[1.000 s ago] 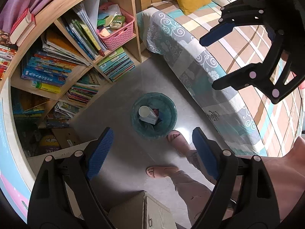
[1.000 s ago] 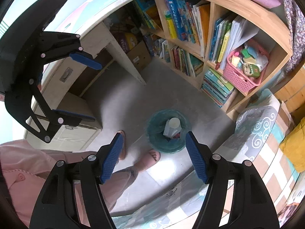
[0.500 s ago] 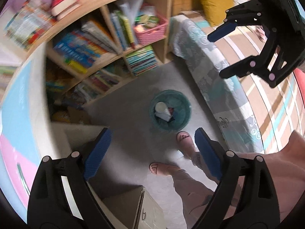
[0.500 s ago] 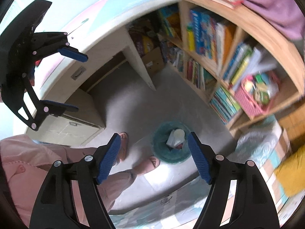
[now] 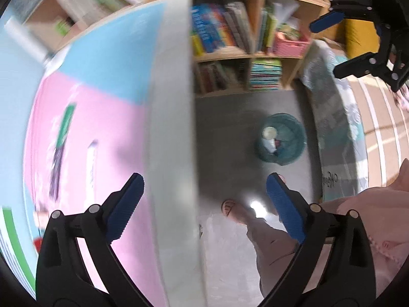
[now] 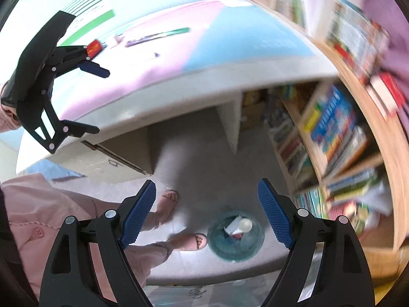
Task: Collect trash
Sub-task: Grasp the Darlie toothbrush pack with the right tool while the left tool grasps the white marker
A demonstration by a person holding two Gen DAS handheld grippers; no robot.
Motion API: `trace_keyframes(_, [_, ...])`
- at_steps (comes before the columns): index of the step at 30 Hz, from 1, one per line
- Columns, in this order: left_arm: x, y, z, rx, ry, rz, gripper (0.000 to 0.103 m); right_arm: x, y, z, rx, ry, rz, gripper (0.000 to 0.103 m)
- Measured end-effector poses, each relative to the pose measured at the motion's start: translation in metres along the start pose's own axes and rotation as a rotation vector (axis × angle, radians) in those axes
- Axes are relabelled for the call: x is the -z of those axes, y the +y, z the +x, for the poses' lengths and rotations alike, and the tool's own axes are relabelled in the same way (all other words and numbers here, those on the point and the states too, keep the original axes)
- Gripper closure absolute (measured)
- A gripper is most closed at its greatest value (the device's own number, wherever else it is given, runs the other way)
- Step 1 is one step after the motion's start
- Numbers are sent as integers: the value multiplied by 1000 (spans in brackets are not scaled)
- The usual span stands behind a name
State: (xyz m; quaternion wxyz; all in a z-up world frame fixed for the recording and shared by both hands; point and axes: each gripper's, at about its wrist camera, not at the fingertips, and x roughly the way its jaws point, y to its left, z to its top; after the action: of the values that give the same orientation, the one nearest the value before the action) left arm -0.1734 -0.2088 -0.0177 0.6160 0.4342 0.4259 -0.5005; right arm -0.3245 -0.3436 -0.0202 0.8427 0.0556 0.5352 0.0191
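Observation:
A round teal waste basket (image 5: 296, 151) (image 6: 219, 245) stands on the grey floor and holds a white cup and wrappers. My left gripper (image 5: 204, 204) hangs above the white edge of a desk, jaws opening, nothing between them. Over the floor beside the basket my right gripper (image 6: 207, 213) also has its jaws opening and holds nothing. On the pink and blue desk mat (image 5: 97, 133) (image 6: 163, 58) lie a green pen (image 5: 65, 125) (image 6: 176, 31), a dark wrapper (image 5: 56, 171) (image 6: 139, 41) and a small red item (image 6: 93, 47). Each gripper shows in the other's view, left gripper (image 6: 88, 97) and right gripper (image 5: 340, 46).
A wooden bookshelf (image 5: 230, 53) (image 6: 332, 138) full of books with a pink basket (image 5: 291, 44) lines the wall. A bed with a patterned cover (image 5: 345, 117) is beside the waste basket. The person's slippered feet (image 6: 168, 199) and pink sleeve (image 5: 378, 220) are below. A drawer unit (image 6: 115, 158) sits under the desk.
Both grippers swung away from above the waste basket toward the desk and rose; the desk top now fills the left view. Both jaws stand wider than before.

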Motion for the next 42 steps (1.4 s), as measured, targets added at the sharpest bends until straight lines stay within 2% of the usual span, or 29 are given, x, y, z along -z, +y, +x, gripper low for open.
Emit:
trace_keyframes(5, [33, 38, -5, -38, 0, -100, 8, -46, 35, 15, -32, 9, -112, 17])
trace_keyframes(8, [47, 57, -7, -25, 4, -161, 8, -69, 52, 22, -58, 16, -161, 17])
trace_keyframes(23, [84, 131, -8, -31, -23, -271, 7, -168, 110, 66, -81, 21, -308, 16])
trace_keyframes(32, [77, 163, 17, -2, -7, -330, 7, -235, 112, 102, -112, 40, -435, 16])
trace_keyframes(36, [66, 173, 31, 30, -9, -386, 7, -271, 104, 129, -157, 69, -506, 16])
trace_keyframes(38, [59, 178, 40, 18, 7, -418, 7, -292, 101, 144, -180, 78, -558, 16])
trace_keyframes(42, [49, 189, 54, 46, 10, -501, 9, -325, 99, 170, -217, 94, -684, 16])
